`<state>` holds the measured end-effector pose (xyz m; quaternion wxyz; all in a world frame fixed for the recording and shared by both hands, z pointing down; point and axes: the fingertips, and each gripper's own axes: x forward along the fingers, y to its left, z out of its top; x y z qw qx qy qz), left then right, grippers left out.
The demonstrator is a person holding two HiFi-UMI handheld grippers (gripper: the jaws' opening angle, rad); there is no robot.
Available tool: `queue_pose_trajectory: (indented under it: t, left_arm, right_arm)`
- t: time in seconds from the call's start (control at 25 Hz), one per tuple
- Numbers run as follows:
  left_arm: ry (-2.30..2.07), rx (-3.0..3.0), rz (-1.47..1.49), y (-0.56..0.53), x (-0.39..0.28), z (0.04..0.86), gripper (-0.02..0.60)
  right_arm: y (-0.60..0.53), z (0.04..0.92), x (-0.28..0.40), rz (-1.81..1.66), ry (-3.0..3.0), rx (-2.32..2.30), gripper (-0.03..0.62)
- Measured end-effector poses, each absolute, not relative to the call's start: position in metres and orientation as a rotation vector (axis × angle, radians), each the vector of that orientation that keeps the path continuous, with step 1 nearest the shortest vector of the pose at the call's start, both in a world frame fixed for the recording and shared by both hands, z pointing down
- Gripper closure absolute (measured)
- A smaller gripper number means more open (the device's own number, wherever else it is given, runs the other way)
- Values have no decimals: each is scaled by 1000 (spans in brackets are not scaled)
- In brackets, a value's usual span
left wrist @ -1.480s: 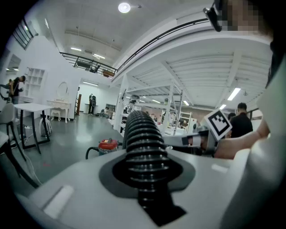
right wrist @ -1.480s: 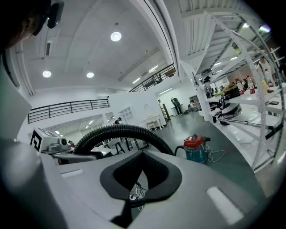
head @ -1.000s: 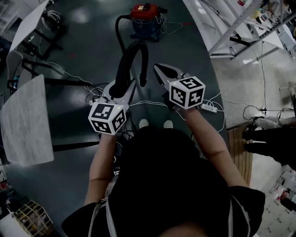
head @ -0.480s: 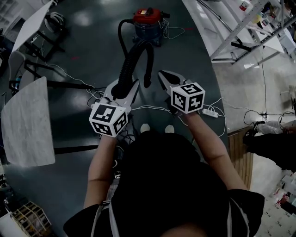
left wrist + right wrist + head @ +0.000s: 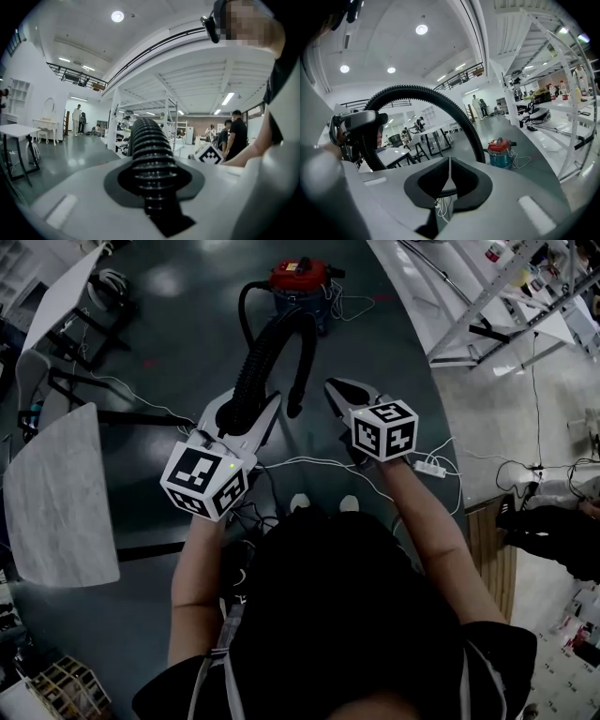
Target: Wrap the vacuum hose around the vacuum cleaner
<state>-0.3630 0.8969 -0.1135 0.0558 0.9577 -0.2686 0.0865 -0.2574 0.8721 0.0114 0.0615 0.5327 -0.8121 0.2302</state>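
One gripper bears the load: the left gripper [image 5: 246, 409] jaws grasp the black ribbed vacuum hose [image 5: 272, 343], which arches well apart from the red-and-blue canister vacuum cleaner [image 5: 298, 285] on the floor. The right gripper [image 5: 339, 390] jaws are clenched, empty. Risk: the unsupported free end swings and twists the hose loose.

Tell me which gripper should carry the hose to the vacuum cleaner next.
Left. The left gripper is clamped on the black hose, which arches toward the vacuum cleaner ahead. The right gripper is shut and empty, beside the hose's loose end.
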Motion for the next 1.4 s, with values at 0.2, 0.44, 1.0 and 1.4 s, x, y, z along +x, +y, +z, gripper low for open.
queue_pose_trajectory:
  t: [0.2, 0.44, 1.0, 1.4]
  left_arm:
    - [-760, 2954, 215, 884, -378, -133, 466]
    - [-690, 3019, 173, 873, -393, -154, 465]
    - [-586, 3097, 81, 845, -395, -187, 465]
    - [-464, 3136, 144, 824, -353, -196, 465]
  right_arm:
    - [849, 7, -261, 649, -2401, 1650, 548]
    - [819, 1, -272, 582, -2347, 1668, 479]
    - [755, -21, -249, 466, -2218, 1753, 384]
    - [677, -36, -210, 338, -2248, 1671, 279]
